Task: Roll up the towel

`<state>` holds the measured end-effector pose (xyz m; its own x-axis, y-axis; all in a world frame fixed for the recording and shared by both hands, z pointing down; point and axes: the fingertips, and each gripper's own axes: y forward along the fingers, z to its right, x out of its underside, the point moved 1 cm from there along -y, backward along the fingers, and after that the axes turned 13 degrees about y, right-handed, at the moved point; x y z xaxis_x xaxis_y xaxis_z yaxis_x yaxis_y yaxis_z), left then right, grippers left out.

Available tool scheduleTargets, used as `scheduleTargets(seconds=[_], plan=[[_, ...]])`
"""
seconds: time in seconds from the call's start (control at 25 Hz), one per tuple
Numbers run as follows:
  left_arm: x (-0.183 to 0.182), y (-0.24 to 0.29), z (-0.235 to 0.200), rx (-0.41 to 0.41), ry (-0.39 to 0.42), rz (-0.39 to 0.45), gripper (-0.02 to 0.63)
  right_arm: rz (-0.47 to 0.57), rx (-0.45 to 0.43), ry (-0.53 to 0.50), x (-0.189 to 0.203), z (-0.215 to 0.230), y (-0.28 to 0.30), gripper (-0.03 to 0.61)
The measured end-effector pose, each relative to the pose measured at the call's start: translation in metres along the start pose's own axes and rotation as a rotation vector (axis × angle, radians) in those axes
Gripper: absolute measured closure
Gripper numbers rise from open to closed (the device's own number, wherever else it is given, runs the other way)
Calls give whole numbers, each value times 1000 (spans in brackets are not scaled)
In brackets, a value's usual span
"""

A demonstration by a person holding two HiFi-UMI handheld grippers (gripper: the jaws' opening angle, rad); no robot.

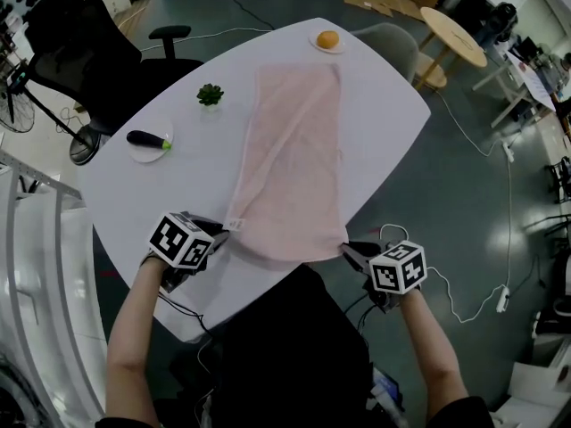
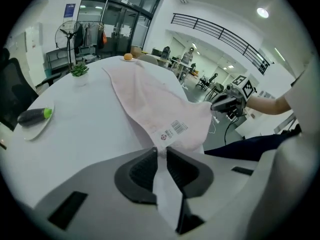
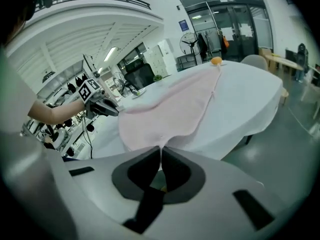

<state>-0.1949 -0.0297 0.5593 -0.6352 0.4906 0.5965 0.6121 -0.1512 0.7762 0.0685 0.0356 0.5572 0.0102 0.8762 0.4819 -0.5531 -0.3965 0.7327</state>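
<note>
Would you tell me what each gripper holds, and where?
The pink towel: left gripper pinches its near left corner, right gripper its near right corner.

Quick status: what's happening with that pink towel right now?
Jaws of left gripper and right gripper shut on towel corners. Towel unrolled, spread along table. Nothing lying on it.

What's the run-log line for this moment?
step: gripping towel, unrolled | left gripper: shut on near-left corner | right gripper: shut on near-right corner | towel: near edge raised, rest flat on table
</note>
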Motion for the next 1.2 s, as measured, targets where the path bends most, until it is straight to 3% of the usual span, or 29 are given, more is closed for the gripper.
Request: scheduleTargets(seconds=[0.16, 0.4, 0.56, 0.68, 0.76, 0.84, 0.96, 1.04, 1.16, 1.2], plan=[[-24, 6, -25, 40, -116, 15, 541, -18, -36, 74, -42, 7, 4, 558], [-81, 16, -89, 42, -412, 158, 540, 14, -65, 228, -132, 43, 19, 557], [-100, 35, -131, -5, -576, 201, 531, 39, -56, 342, -179, 80, 41, 554], [-113, 47, -160, -55, -711, 295, 452, 116, -76, 477, -207, 108, 60, 498], [-124, 46, -174, -88, -768, 394, 301, 179, -59, 498, -220, 124, 67, 367], [-132, 40, -179, -118, -761, 450, 281, 196, -34, 442, -221, 132, 67, 273], [-113, 29, -169, -178, -650, 372, 281, 138, -5, 288, -197, 131, 61, 265], [-88, 24, -156, -229, -550, 263, 291, 103, -3, 197, -174, 124, 52, 285], [-57, 24, -133, -279, -406, 117, 435, 73, -43, 112, -141, 105, 41, 353], [-51, 28, -126, -281, -371, 87, 445, 61, -61, 85, -130, 97, 40, 368]])
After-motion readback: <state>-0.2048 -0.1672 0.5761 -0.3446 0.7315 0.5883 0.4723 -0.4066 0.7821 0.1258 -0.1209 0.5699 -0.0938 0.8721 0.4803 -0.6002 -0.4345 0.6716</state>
